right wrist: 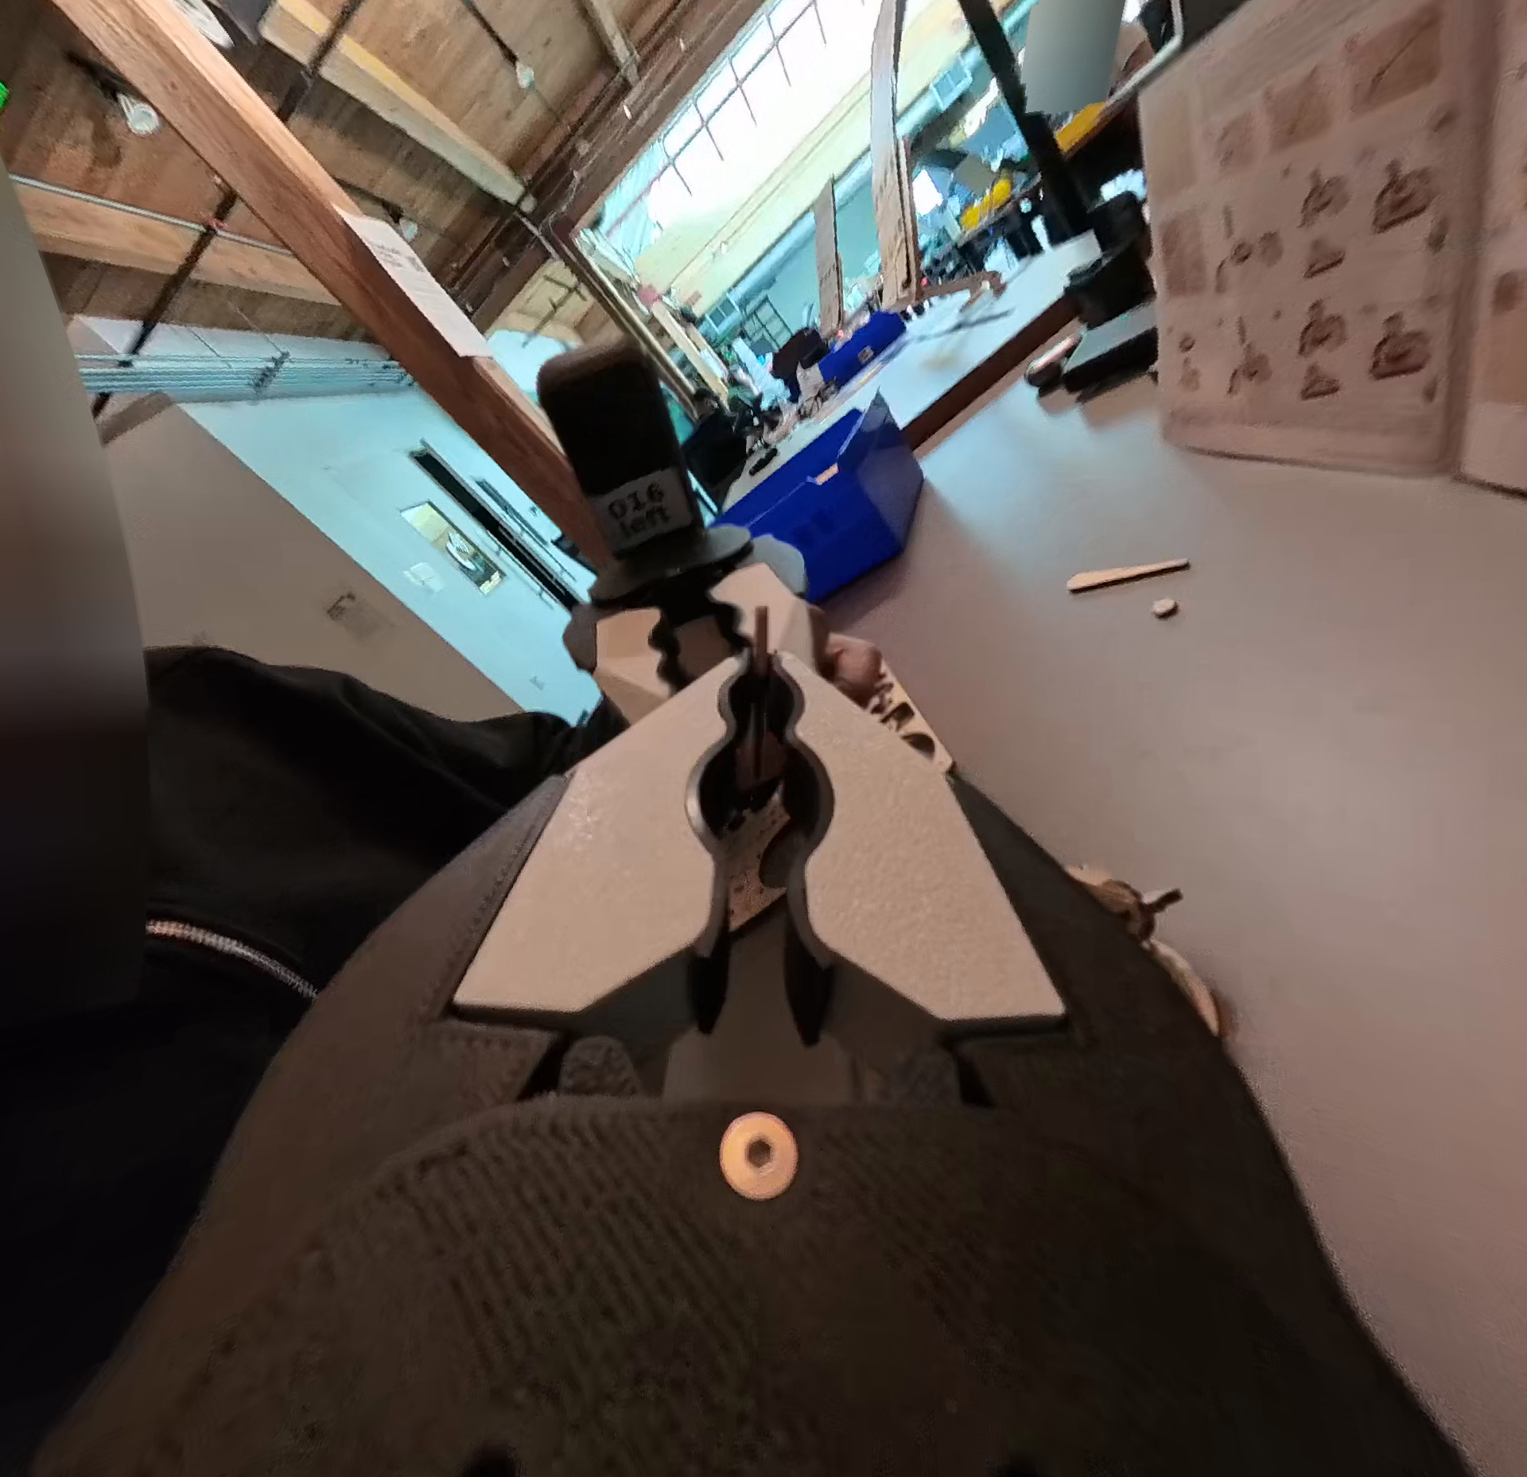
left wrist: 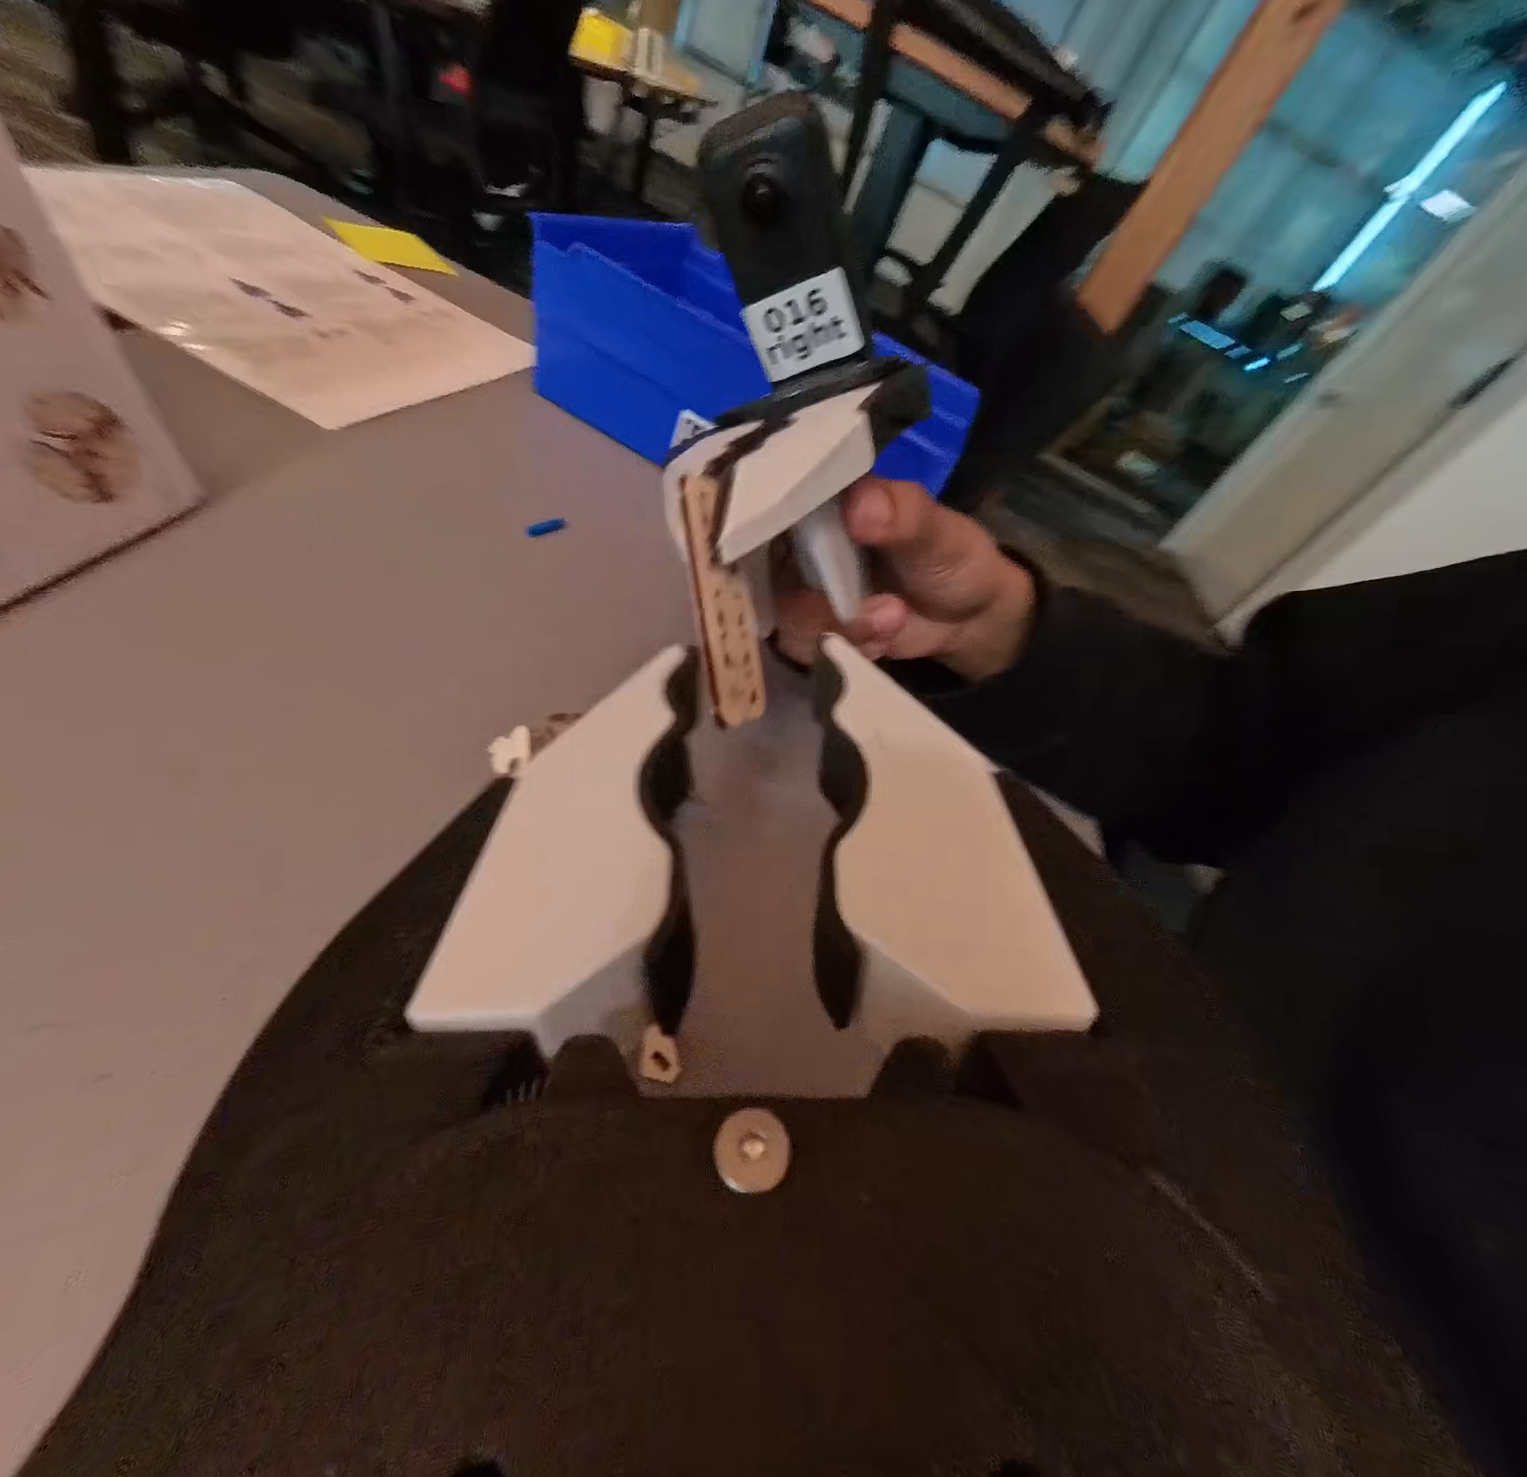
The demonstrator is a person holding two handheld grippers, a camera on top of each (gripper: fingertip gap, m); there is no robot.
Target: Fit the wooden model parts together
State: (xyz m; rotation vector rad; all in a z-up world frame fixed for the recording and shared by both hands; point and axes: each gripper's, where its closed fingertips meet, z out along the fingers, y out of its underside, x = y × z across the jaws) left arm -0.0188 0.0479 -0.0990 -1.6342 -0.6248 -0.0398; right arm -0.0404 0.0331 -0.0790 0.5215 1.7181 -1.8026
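The right gripper [left wrist: 717,520] was clamped shut on a thin wooden strip [left wrist: 729,627] pierced with small cutouts, a flat piece that hung below its fingers. From the right wrist view the same strip [right wrist: 758,677] showed only edge-on, a dark sliver between closed pads, so its pattern was lost there. The left gripper [left wrist: 756,660] stood apart, its jaws open; the strip's lower end dipped between its fingertips near the left one, and blur made it impossible to say whether it touched. A hand [left wrist: 934,586] held the right tool's handle, its sleeve running off the frame. Behind sat a blue bin [left wrist: 628,338], partly covered by the gripper and camera. On the grey table [left wrist: 330,652] lay a small blue peg [left wrist: 545,527] and a pale scrap [left wrist: 508,747], half hidden by the left finger. Printed sheets [left wrist: 273,305] were too smeared to read. A pale stick [right wrist: 1128,575] and a tiny chip [right wrist: 1163,607] lay farther off.
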